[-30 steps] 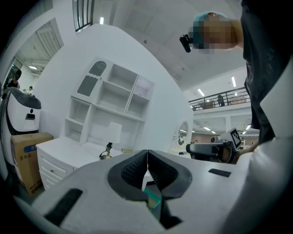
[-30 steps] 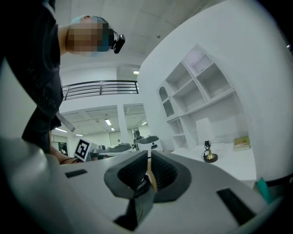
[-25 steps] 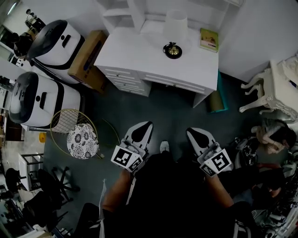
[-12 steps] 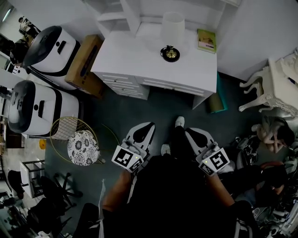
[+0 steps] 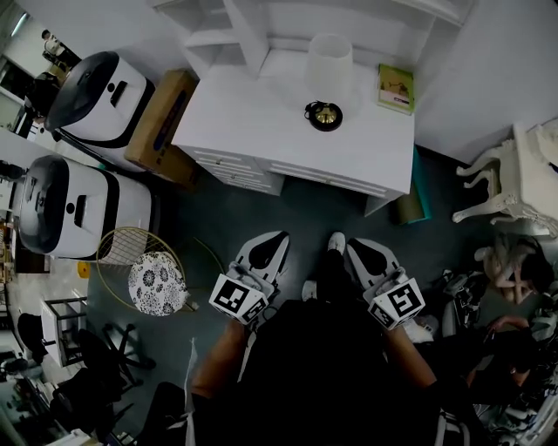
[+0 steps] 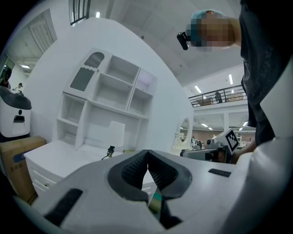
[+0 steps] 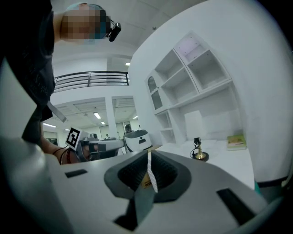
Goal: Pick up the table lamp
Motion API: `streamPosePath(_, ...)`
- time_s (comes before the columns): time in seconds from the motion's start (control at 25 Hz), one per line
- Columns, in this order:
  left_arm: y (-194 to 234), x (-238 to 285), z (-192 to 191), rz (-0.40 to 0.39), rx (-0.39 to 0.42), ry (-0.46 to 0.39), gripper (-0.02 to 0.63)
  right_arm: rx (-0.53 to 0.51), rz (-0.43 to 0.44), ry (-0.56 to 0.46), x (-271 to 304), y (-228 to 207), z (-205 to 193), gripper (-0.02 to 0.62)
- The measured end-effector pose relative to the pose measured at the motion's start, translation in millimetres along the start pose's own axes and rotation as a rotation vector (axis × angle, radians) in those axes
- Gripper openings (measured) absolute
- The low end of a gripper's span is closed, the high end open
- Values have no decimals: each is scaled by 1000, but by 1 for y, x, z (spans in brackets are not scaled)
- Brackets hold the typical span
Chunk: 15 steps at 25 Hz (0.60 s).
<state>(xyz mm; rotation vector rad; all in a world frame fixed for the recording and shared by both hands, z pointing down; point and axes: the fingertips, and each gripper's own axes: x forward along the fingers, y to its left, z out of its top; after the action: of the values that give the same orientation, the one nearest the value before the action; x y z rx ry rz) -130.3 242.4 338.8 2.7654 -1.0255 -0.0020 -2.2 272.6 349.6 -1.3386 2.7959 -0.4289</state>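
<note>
**deskwatcher:** What kind of surface is being dealt with, and where's the table lamp (image 5: pixel 329 59) parked?

**rignotes:** A white desk (image 5: pixel 261 122) with drawers is set against a white wall, under a white shelf unit (image 5: pixel 248 26). The lamp, with its white shade, is stood near the back of the top, a bit right of the middle. A small brass piece (image 5: pixel 324 115) with a black top is seen just in front of the shade. Whether it belongs to the lamp can't be told, tbh. A green book (image 5: pixel 395 89) is laid at the back right corner. Plain white top is left along the front edge.

**deskwatcher:** How much room is left for moving? Is the way blocked by anything?

**rignotes:** A stretch of dark floor (image 5: pixel 305 209) is left open between the desk's front edge and the grippers. On the left, a cardboard box (image 5: pixel 161 118) is shoved up against the desk, with two white-and-black machines (image 5: pixel 96 87) lined up beside it. A round patterned stool (image 5: pixel 157 283) in a gold wire frame is parked near the left gripper (image 5: pixel 272 237). On the right, the floor is crowded by white carved furniture (image 5: pixel 514 174) and a heap of clutter (image 5: pixel 514 261).

**deskwatcher:** And the grippers?

**rignotes:** The left one and the right gripper (image 5: pixel 360 246) are held side by side, well apart from the desk and pointed toward it, with a white shoe (image 5: pixel 336 242) between them. Both pairs of jaws are pressed together, and nothing is caught in either.
</note>
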Motion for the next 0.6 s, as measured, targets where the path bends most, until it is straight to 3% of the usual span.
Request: streamPosePath(0.6,61,137,27,14,0,45,18,74,75,30,76,-129,31,40)
